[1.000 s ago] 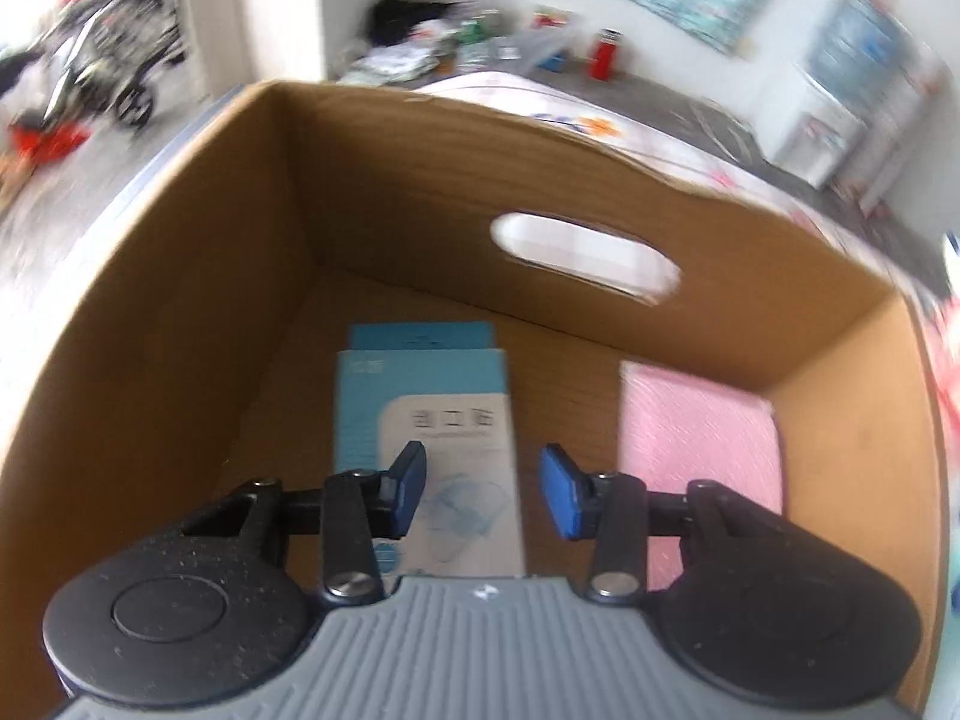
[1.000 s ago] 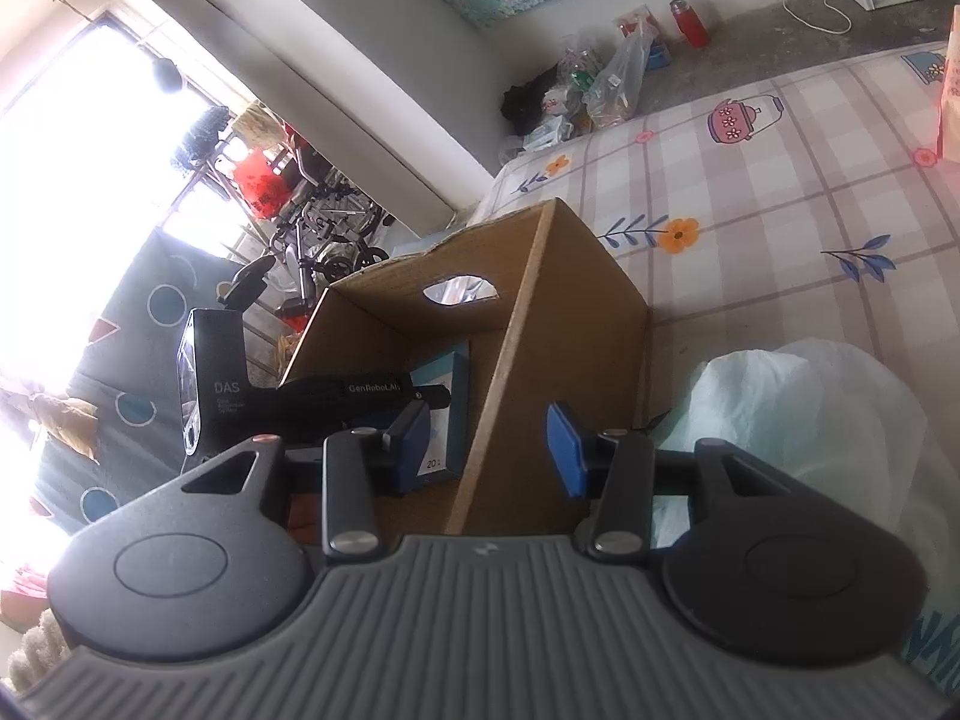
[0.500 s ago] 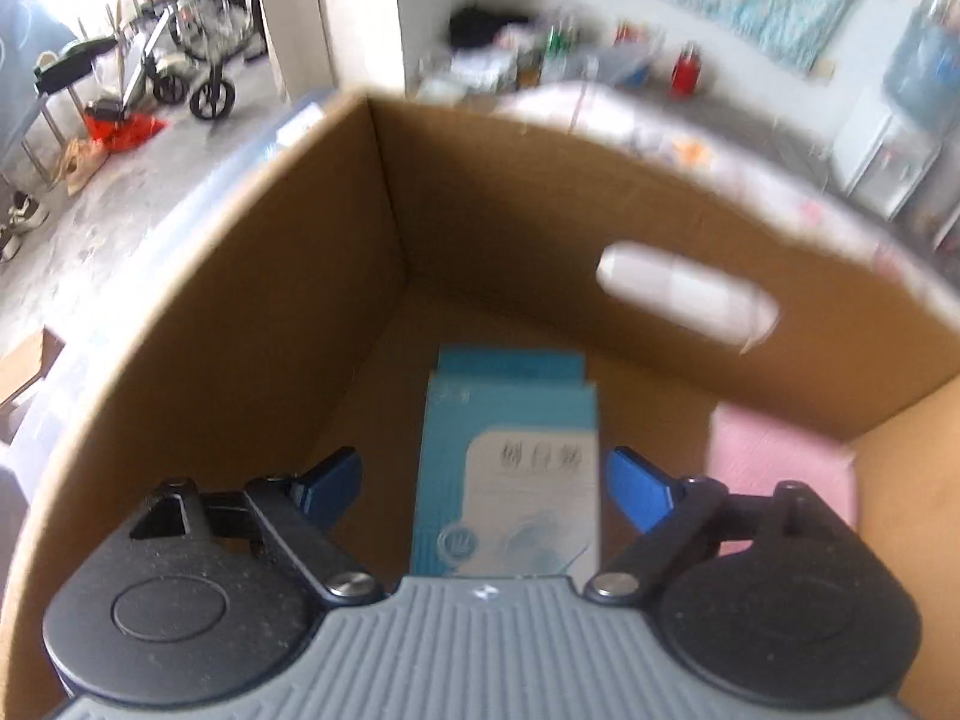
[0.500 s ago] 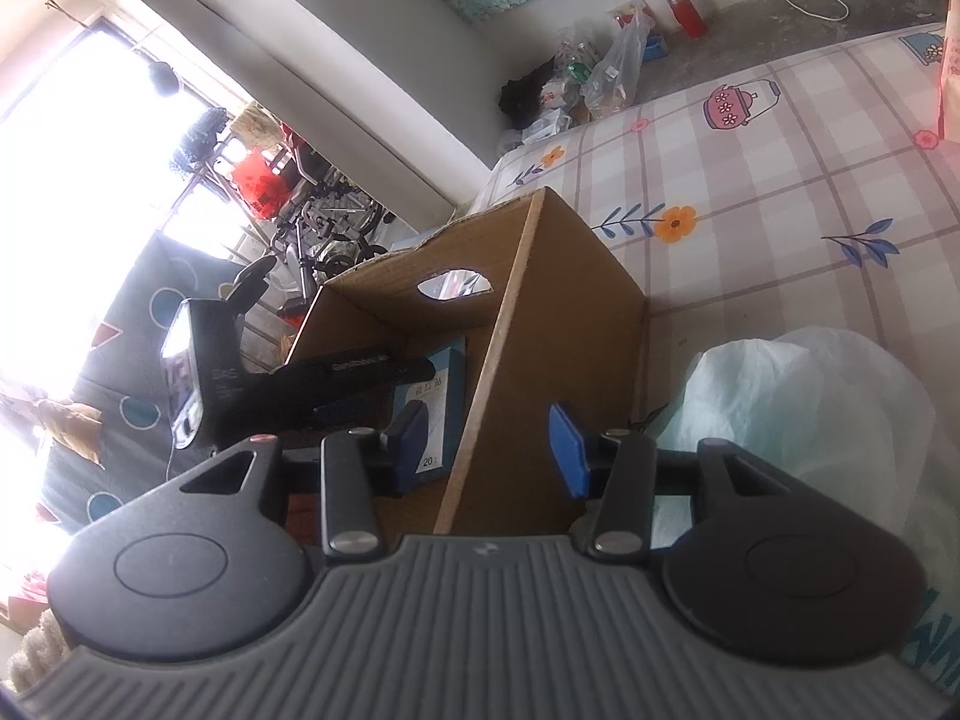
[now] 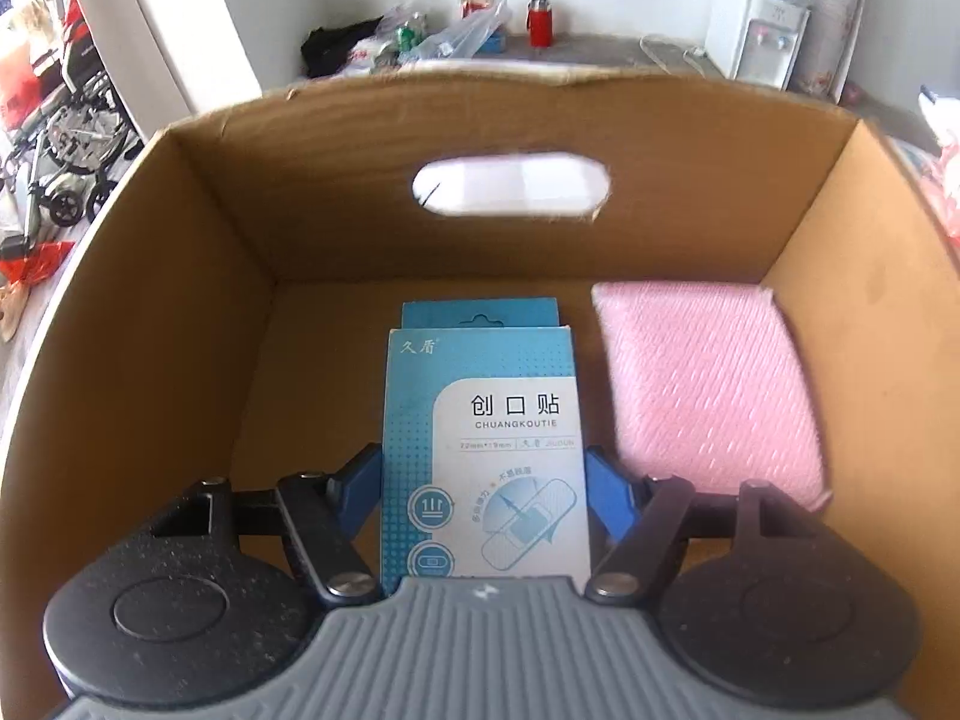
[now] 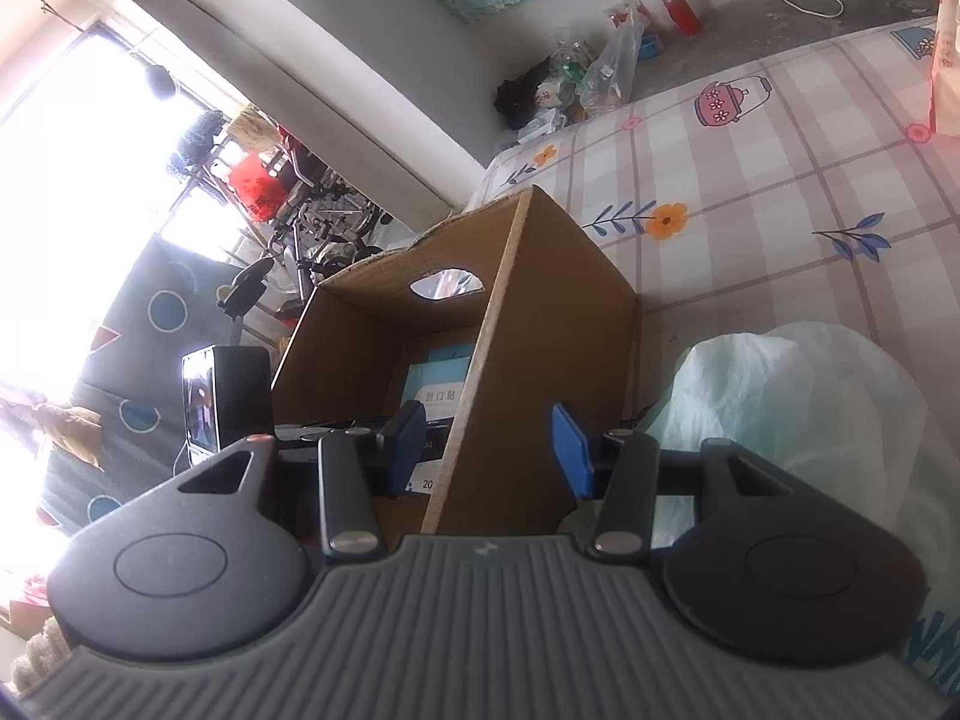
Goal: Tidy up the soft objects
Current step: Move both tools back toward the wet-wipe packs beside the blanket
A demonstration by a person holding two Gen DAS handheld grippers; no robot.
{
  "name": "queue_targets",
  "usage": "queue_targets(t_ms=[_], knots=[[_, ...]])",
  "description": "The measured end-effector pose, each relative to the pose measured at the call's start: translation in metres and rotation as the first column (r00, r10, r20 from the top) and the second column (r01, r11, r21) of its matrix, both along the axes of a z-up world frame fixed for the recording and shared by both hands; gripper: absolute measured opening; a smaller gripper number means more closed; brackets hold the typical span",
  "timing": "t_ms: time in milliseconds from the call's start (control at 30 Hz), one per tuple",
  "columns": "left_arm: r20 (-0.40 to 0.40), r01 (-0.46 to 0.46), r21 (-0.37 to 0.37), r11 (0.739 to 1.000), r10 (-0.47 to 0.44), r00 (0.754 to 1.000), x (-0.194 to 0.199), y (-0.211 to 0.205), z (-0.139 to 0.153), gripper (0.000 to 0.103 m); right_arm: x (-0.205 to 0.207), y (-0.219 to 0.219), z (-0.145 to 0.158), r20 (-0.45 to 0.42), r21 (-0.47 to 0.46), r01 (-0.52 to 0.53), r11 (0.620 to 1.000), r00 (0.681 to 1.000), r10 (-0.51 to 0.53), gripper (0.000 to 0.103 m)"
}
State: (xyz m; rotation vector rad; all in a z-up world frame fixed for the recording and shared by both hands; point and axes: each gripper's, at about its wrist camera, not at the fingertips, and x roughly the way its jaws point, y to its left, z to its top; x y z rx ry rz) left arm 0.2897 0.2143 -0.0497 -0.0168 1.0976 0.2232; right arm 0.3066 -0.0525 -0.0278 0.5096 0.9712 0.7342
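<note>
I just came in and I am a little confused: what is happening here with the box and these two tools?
A person holds a gripper in each hand and is sorting soft things into a cardboard box. The left gripper reaches down into the box, its jaws closing around a blue plaster packet that lies on the bottom. A pink cloth lies beside the packet. The right gripper hangs over the box's near wall, holding nothing, with a pale plastic bag next to the box.

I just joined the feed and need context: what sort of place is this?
Probably a lived-in home room: a bed with a patterned sheet, a water dispenser by the wall, bags and a red flask on the floor.
</note>
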Motion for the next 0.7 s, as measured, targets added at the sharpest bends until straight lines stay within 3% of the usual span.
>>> queue_targets(t_ms=[133, 467, 700], knots=[[0.027, -0.005, -0.014, 1.000, 0.006, 1.000, 0.013, 0.002, 0.006, 0.073, -0.001, 0.000, 0.000, 0.001, 0.003, -0.005, 1.000, 1.000, 0.005, 0.046], [0.012, -0.001, -0.068, 0.998, 0.002, 1.000, 0.015, 0.016, 0.001, 0.073, 0.001, -0.005, -0.005, -0.008, -0.002, 0.000, 1.000, 1.000, 0.000, 0.046], [0.039, -0.045, -0.105, 0.993, 0.050, 0.998, 0.011, 0.029, 0.009, 0.080, -0.002, -0.006, -0.004, -0.008, 0.002, 0.003, 1.000, 1.000, -0.003, 0.047]])
